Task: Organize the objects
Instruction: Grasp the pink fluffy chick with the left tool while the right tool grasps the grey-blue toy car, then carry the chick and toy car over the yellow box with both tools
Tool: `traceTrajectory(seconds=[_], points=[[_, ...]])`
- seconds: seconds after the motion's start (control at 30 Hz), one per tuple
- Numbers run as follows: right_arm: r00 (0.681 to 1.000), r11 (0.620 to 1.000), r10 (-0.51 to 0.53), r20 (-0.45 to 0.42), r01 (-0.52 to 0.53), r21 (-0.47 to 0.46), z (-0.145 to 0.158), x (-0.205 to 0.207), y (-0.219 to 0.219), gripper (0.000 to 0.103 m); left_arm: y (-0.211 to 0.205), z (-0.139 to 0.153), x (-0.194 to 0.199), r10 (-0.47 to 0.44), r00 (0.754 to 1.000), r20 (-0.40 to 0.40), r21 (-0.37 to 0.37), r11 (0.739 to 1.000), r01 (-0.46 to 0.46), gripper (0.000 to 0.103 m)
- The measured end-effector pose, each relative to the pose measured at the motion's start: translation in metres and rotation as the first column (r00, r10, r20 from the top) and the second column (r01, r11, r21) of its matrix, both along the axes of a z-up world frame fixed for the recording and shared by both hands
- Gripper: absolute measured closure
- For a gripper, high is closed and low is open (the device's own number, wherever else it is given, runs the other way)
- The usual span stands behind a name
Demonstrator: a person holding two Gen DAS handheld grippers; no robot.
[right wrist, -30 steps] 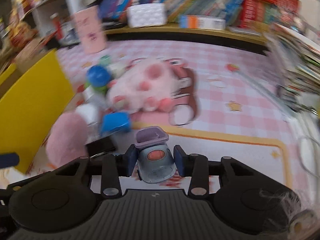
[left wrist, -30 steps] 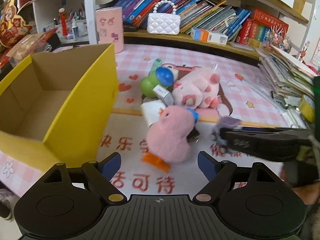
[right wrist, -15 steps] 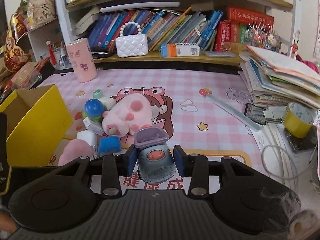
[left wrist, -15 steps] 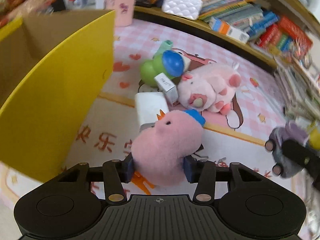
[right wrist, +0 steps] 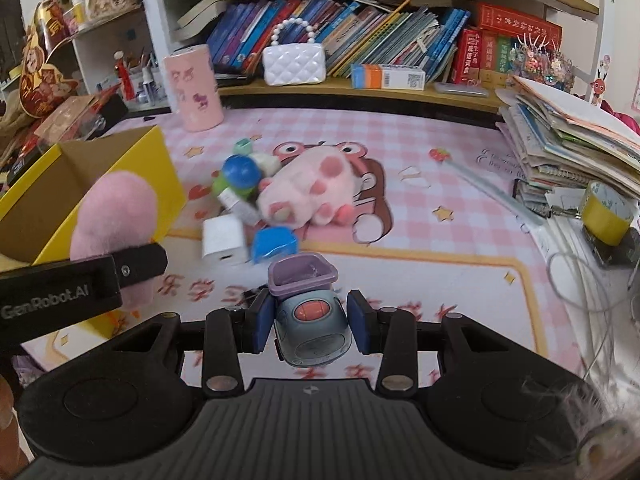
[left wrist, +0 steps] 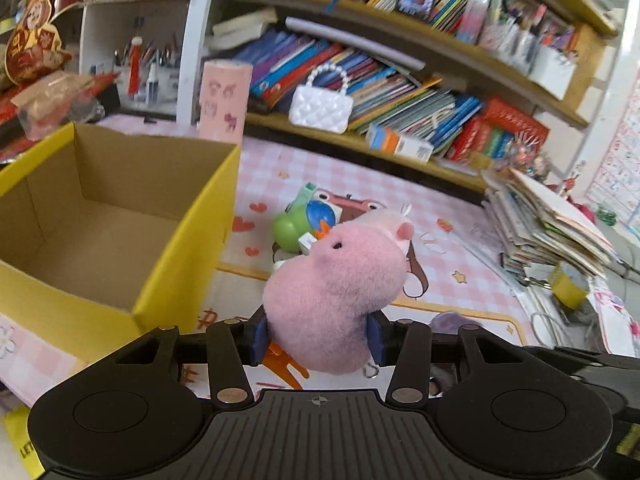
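My left gripper (left wrist: 316,338) is shut on a pink plush duck (left wrist: 336,292) with orange feet, held above the mat just right of an open yellow cardboard box (left wrist: 188,248). The duck (right wrist: 116,216) and the box (right wrist: 160,168) also show at the left in the right wrist view. My right gripper (right wrist: 310,322) is shut on a small grey-blue toy car (right wrist: 310,320) with a purple tub on top, held above the mat. On the mat lie a pink plush pig (right wrist: 308,192), a green and blue toy (right wrist: 238,178), a white block (right wrist: 224,240) and a blue block (right wrist: 274,242).
A pink checked mat (right wrist: 440,184) covers the table. A bookshelf (right wrist: 360,92) with a white handbag (right wrist: 294,62) and a pink cylinder (right wrist: 194,88) stands behind. A stack of books (right wrist: 572,144) and a yellow tape roll (right wrist: 606,212) sit at the right.
My left gripper closed on the pink duck and lifted it off the mat toward the box. My right gripper kept the toy car and moved up and back.
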State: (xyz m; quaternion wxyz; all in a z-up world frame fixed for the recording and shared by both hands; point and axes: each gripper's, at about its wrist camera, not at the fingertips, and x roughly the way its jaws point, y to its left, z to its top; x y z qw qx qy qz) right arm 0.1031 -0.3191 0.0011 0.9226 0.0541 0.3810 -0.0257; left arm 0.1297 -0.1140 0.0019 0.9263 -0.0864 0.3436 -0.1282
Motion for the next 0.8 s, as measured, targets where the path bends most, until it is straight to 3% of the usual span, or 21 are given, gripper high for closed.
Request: traceTrajectory(seconds=[0.3,0.6,0.8], points=[[0.999,1.0,-0.015,-0.028,0.015,-0.018,0.001,-0.028,0.072,0.066,0.066,0.001,-0.037,-0.022,1.0,0.013,-0.027,0.999,0.023,0.058],[0.997,0.999,0.049,-0.051,-0.05,-0.004,0.001,-0.051,0.16,0.066,0.152,-0.008,-0.061,0.054,0.996,-0.067,-0.023,0.998,-0.055,0.058],[0.994,0.995,0.099,-0.043,-0.098,0.018,0.0,-0.061,0.209,0.066,0.199,-0.008,-0.078,0.111,0.991,-0.07,-0.005,0.994,-0.112,0.058]])
